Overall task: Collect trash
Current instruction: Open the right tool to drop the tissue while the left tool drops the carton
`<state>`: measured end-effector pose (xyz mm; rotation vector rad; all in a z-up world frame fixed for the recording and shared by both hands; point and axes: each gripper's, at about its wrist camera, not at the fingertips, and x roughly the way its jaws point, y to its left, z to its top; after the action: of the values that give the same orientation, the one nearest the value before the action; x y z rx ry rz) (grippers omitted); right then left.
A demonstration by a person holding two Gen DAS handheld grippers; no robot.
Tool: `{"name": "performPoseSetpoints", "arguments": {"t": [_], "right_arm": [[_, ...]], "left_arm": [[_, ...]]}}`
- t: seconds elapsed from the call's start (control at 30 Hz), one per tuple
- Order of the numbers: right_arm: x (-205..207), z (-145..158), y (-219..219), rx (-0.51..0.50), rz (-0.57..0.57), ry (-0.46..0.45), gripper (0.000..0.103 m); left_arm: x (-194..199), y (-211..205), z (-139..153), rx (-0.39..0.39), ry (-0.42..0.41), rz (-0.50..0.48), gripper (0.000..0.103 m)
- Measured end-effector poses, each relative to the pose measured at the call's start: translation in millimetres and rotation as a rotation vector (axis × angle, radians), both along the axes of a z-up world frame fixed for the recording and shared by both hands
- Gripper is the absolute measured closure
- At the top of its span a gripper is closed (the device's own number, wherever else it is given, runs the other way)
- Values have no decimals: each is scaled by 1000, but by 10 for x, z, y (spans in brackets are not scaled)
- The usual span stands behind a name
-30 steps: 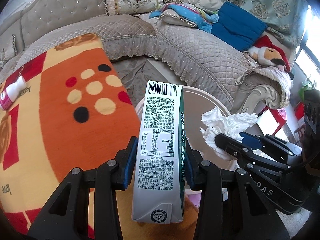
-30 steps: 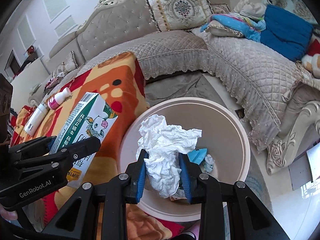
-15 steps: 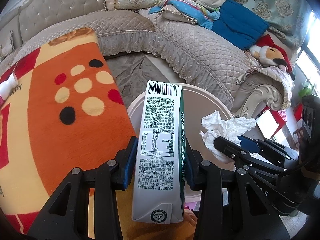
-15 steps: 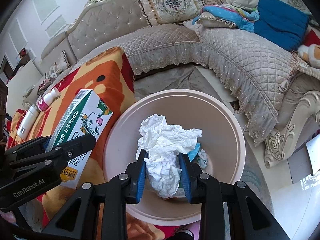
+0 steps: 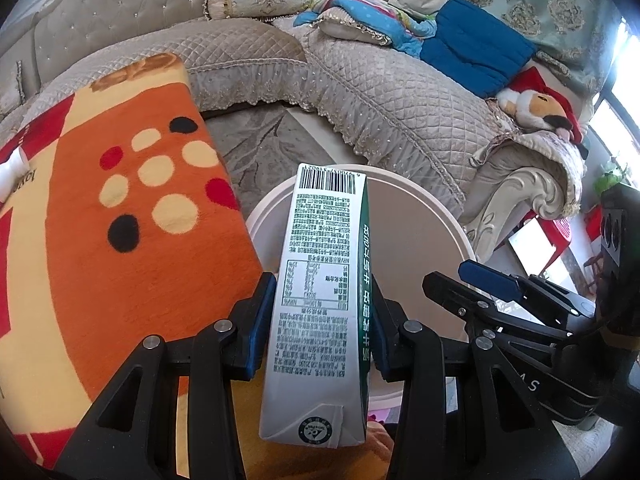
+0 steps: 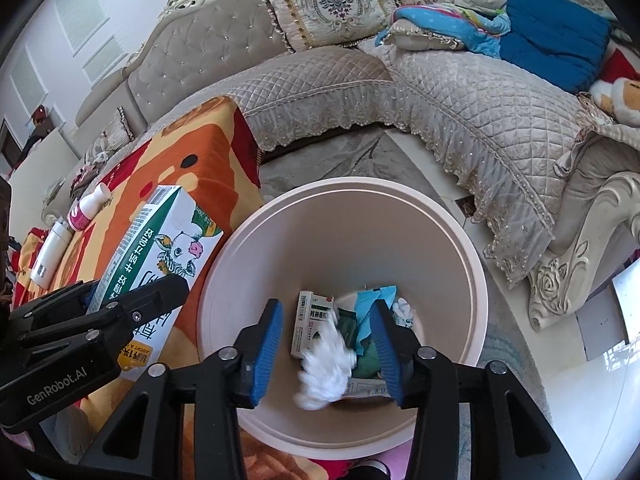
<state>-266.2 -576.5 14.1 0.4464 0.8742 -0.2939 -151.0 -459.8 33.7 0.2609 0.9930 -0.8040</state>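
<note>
My left gripper (image 5: 322, 320) is shut on a white and green milk carton (image 5: 324, 280) and holds it over the near left rim of the pink trash bin (image 5: 436, 220). The carton also shows in the right wrist view (image 6: 160, 256). My right gripper (image 6: 328, 344) is open above the bin (image 6: 472, 264). A crumpled white tissue (image 6: 324, 372), blurred, falls between its fingers inside the bin. A small medicine box (image 6: 310, 324) and blue and green wrappers (image 6: 368, 312) lie on the bin's bottom.
An orange blanket (image 5: 120, 216) covers the surface at the left, with a pink-capped bottle (image 6: 86, 210) and a white bottle (image 6: 50, 258) lying on it. A quilted grey sofa (image 6: 460, 92) with cushions and a plush toy (image 5: 536, 108) wraps behind the bin.
My right gripper has opened and let go of the tissue, which drops into the bin. My left gripper has carried the carton further over the bin's rim.
</note>
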Motion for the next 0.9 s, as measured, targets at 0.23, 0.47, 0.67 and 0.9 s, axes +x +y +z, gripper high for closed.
{"name": "performPoseSetpoints", "arguments": {"t": [0.23, 0.47, 0.67, 0.9], "right_arm": [[-49, 44, 25, -4, -4, -7, 57], [-82, 81, 87, -7, -2, -17, 57], [-118, 157, 207, -28, -2, -25, 57], [-220, 342, 370, -72, -27, -78, 33]], "left_arm": [[18, 36, 29, -30, 28, -6, 44], [-35, 89, 101, -38, 2, -5, 44], [-114, 185, 163, -45, -31, -3, 44], [-233, 426, 316, -82, -95, 26, 42]]}}
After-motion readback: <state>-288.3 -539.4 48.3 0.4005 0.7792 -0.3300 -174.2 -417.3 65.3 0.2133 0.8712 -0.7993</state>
